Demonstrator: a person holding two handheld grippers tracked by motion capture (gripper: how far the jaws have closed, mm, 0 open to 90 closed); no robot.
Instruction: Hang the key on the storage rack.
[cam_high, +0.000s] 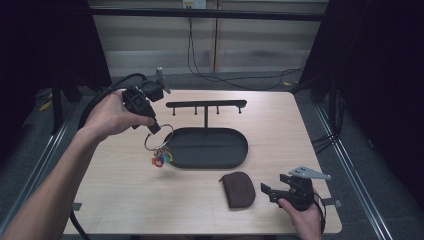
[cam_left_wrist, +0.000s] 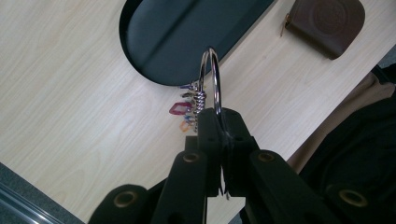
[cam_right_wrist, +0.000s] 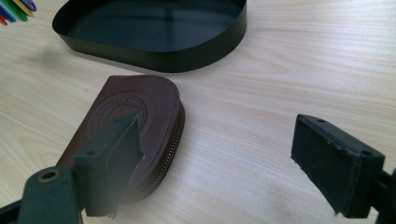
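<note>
Pale wood worktop (cam_high: 125, 200): my left fingers (cam_left_wrist: 219, 122) pinch the key ring (cam_high: 158, 137), hanging over the tray's (cam_high: 235, 160) left edge, rack hooks (cam_high: 206, 105) up beyond. Right fingers (cam_right_wrist: 126, 135) spread by the pouch (cam_right_wrist: 135, 112).

The left hand (cam_high: 114, 116) holds the left gripper (cam_high: 154, 128) raised, its arm stretched forward, fingers (cam_left_wrist: 210, 126) pinched tight together and pointing down. The right hand (cam_high: 306, 220) keeps the right gripper (cam_high: 265, 190) low, its fingers (cam_right_wrist: 334, 158) spread wide apart.
</note>
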